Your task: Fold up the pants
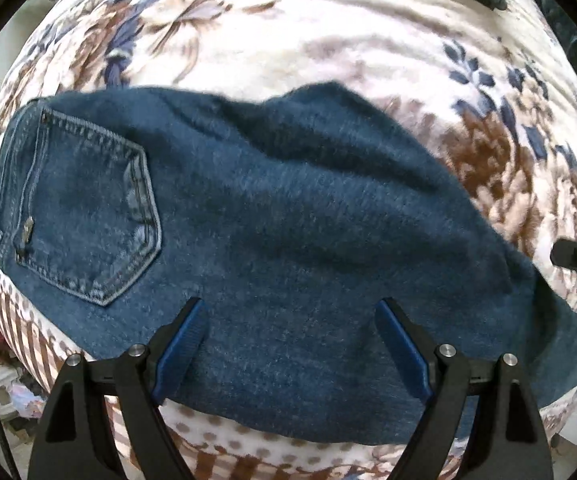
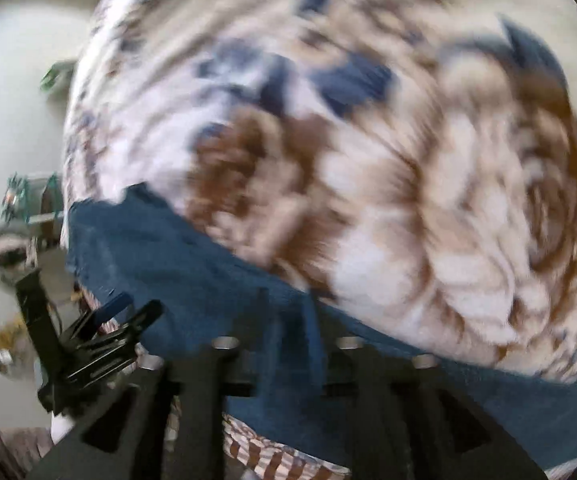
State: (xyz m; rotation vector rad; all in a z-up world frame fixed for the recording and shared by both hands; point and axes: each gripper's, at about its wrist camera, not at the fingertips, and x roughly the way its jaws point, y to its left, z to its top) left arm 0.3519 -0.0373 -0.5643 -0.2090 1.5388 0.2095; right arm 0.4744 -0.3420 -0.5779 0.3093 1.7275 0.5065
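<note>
Across the whole bed, a cream floral blanket [image 1: 328, 32] with brown and navy blooms fills both views. On top of it lie the jeans [image 1: 288, 220], spread flat along the near edge, waistband off to the left with the back pocket [image 1: 88, 216] facing up. Left gripper [image 1: 290, 344] hovers over the denim with jaws wide apart, holding nothing. Right gripper [image 2: 288, 320] is pretty blurry, but its fingers look pinched together on a fold of the jeans.

No readable text, label, brand, number or sign was found in either view. The small metal rivets on the jeans [image 1: 248, 220] pocket were too small for any marking to be made out.
</note>
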